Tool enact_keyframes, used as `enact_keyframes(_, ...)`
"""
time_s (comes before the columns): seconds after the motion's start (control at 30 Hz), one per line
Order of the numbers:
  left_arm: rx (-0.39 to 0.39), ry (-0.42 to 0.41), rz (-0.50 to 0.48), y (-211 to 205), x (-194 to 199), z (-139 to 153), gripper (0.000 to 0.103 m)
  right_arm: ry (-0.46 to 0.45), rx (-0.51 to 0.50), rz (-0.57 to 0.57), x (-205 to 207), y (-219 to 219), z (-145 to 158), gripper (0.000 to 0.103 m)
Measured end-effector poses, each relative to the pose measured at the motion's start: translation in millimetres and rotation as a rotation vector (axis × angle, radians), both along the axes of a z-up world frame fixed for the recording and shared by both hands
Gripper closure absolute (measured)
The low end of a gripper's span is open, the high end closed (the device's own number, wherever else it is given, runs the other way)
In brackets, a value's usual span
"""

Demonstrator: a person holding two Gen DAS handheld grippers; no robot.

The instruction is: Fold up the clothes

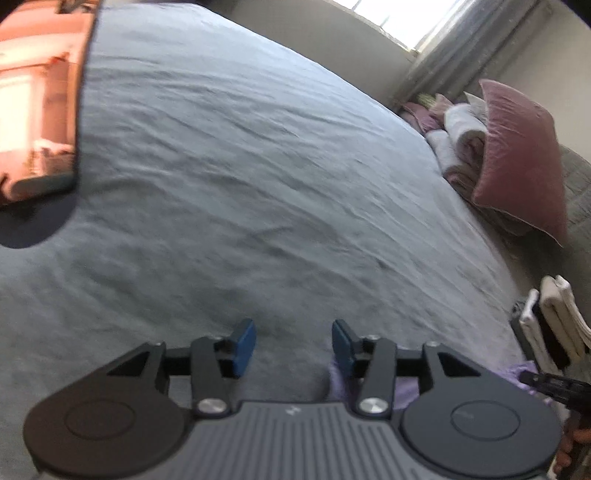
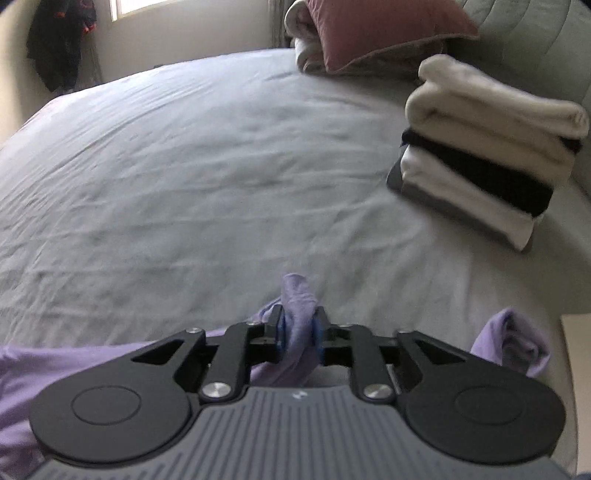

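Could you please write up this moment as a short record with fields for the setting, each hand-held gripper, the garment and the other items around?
setting: bed covered with a grey sheet
left hand-held gripper: open, nothing between its fingers, above the sheet
right hand-held gripper: shut on a bunch of the purple garment
purple garment: unfolded, draped below and to both sides of the right hand-held gripper
folded stack: white and black pieces, on the bed at right
pink pillow: at the far end
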State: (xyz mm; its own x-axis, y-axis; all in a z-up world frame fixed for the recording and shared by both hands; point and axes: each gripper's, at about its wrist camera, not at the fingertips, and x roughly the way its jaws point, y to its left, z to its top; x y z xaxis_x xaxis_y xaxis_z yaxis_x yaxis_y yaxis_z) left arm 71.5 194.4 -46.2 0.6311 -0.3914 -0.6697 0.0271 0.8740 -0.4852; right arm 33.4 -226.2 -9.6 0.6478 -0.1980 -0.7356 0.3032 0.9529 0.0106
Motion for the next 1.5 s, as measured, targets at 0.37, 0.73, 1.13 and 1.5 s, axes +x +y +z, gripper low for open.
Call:
enact_keyframes(0.37,0.000,0.050,-0.102,7,-12,-1,0.053,-0.043,0.089,0.373,9,76,10,0.050)
enact_keyframes(0.73,0.041,0.058,-0.231,40,-75,-2,0.053,0.000,0.045,0.736,31,193,-6,0.050)
enact_keyframes(1.13,-0.164,0.210,-0.177,75,-120,-4,0.054,0.021,-0.045,0.830,24,240,-16,0.047)
enact_keyframes(1.5,-0.358,0.378,-0.116,59,-127,-26,0.058,0.011,-0.067,0.836,18,232,-6,0.046)
